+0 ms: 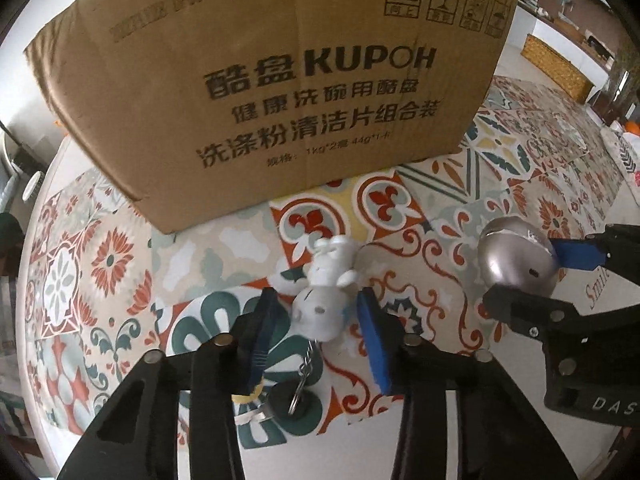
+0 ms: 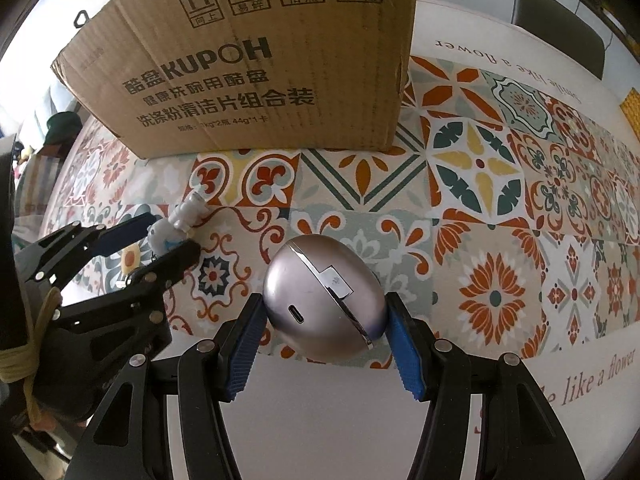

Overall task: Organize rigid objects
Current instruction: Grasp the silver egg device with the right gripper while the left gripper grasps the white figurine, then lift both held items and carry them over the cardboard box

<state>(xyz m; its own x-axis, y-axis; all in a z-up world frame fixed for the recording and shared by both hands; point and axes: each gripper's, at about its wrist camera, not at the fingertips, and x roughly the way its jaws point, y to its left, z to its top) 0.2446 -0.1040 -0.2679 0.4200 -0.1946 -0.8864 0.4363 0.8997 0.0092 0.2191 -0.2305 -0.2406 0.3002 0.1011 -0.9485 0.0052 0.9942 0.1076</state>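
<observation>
A small white plastic toy figure with a thin metal chain lies on the tablecloth, between the blue ridged pads of the left gripper; its claw is spread and not quite touching the toy. The right gripper pinches a smooth, shiny silver egg-shaped case. Both sit on a flat cloth with bright tile patterns, near a big brown cardboard box.

Bright, even daylight fills both fisheye views. Edges curve and darken into black corners. The silver egg-shaped metal case shows soft glare; far background is slightly blurred.
</observation>
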